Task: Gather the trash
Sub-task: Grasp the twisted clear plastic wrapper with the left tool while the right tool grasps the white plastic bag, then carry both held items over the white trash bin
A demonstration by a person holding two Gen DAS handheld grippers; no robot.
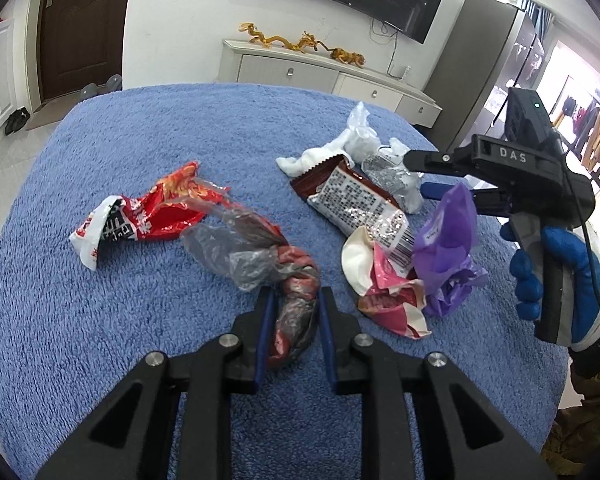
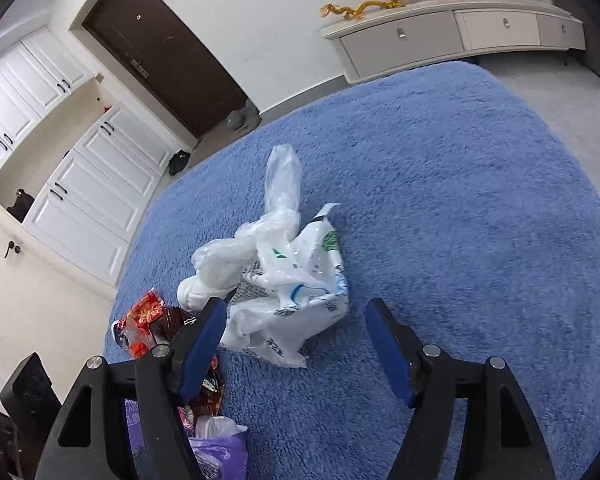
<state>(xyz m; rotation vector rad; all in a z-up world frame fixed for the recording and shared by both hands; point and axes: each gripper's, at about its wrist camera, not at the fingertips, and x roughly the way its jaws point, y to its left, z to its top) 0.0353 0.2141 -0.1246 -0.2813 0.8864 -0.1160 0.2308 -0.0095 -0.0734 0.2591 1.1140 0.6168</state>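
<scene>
Two grippers are in view: the left gripper (image 1: 294,312) and the right gripper (image 2: 296,344). One blue carpet (image 1: 140,140) carries the trash. The wrappers and bags on it count as follows:

- one red snack wrapper (image 1: 136,220)
- one twisted clear-and-red bag (image 1: 260,264)
- one brown printed packet (image 1: 356,200)
- one pink-and-white wrapper (image 1: 384,292)
- one purple bag (image 1: 448,248)
- one clear white bag (image 2: 260,240)
- one white printed bag (image 2: 300,300)

On the cabinet (image 1: 320,72) stand three golden figurines (image 1: 300,42).
</scene>
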